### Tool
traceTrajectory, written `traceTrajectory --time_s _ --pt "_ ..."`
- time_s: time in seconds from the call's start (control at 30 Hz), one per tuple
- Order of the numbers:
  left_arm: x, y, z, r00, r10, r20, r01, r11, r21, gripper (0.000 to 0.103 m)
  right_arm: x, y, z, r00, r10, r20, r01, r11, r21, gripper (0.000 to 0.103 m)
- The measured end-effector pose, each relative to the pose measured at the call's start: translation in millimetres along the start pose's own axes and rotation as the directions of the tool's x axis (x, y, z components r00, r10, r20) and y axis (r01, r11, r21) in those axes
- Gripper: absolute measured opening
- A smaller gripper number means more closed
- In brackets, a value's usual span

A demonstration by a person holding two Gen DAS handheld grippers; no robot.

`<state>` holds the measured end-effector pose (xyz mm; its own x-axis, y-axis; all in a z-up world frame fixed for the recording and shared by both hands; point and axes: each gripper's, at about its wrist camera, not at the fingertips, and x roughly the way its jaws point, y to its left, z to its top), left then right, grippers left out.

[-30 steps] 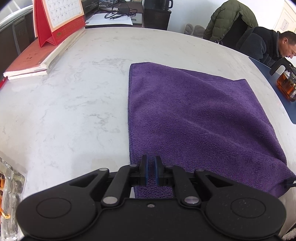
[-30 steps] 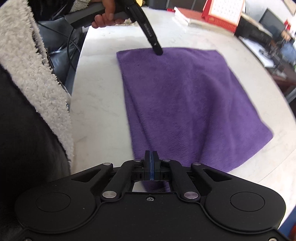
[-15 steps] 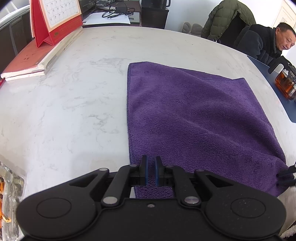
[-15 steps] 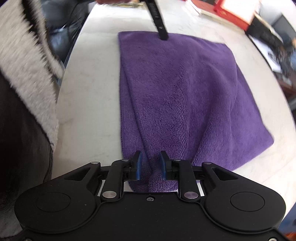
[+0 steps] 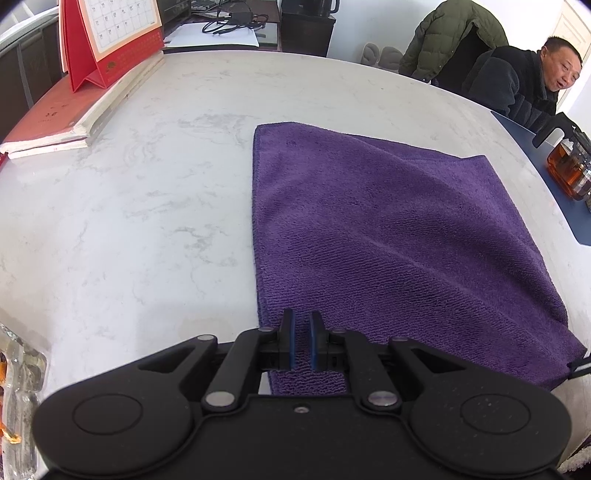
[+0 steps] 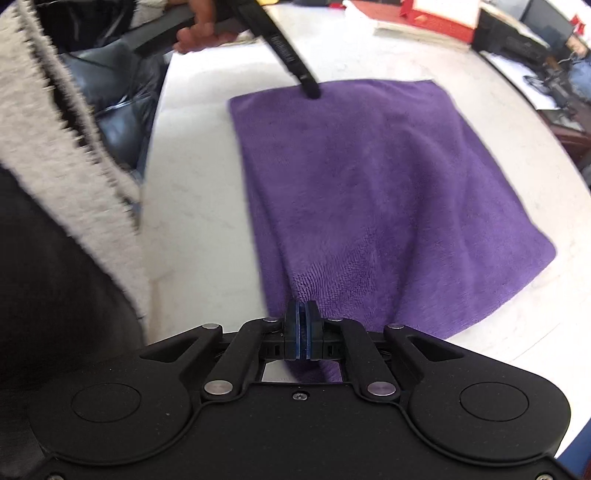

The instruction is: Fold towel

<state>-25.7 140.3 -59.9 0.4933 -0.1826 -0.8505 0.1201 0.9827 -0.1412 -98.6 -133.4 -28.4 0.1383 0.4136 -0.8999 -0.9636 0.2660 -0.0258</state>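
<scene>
A purple towel [image 5: 388,229] lies spread on the white marble table [image 5: 129,221]. My left gripper [image 5: 302,341] is shut on its near left corner, with purple cloth in the narrow slot between the blue pads. In the right wrist view the towel [image 6: 369,184] rises in a ridge to my right gripper [image 6: 303,332], whose pads are pressed together on its near edge. The left gripper [image 6: 312,92] shows there at the towel's far edge, held by a hand [image 6: 199,33]. The right gripper's tip [image 5: 578,363] peeks in at the towel's right corner.
A red desk calendar [image 5: 110,37] and a red book [image 5: 55,118] sit at the table's far left. A glass teapot [image 5: 569,166] stands on a blue mat at the right, near a seated person [image 5: 524,81]. A fleece-lined coat [image 6: 55,147] fills the left of the right wrist view.
The right gripper stood open over the towel's near edge half a second ago and has now shut on it, drawing the cloth up into a ridge. The left gripper has stayed put.
</scene>
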Motion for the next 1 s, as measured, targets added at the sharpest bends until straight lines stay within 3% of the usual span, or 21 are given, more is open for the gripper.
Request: traceTrajectory --time_s 0.4,0.6,0.7,0.8,1.0 --pt "-1 0 3 1.0 -0.015 -0.018 0.015 0.999 0.028 0.009 17 -3 -5 0.997 0.04 -0.06 -0.041 0.999 -0.009 0.003" --pt "0 -1 5 1.0 -0.012 -0.017 0.012 0.999 0.042 0.012 4 -15 -4 0.998 0.062 -0.026 -0.061 0.997 0.048 0.013" --pt "1 -1 7 1.0 -0.008 -0.023 0.009 0.999 0.045 0.012 -17 -34 -2 0.998 0.056 0.037 -0.06 0.991 0.122 0.021" --pt "3 -3 6 0.999 -0.006 -0.031 0.007 0.999 0.048 0.012 -37 -66 2 0.996 -0.008 0.089 -0.007 0.986 0.167 0.027" --pt "4 -4 7 0.999 0.001 -0.043 0.002 0.998 0.056 0.012 -39 -145 27 0.981 -0.114 0.157 0.087 0.981 0.173 0.029"
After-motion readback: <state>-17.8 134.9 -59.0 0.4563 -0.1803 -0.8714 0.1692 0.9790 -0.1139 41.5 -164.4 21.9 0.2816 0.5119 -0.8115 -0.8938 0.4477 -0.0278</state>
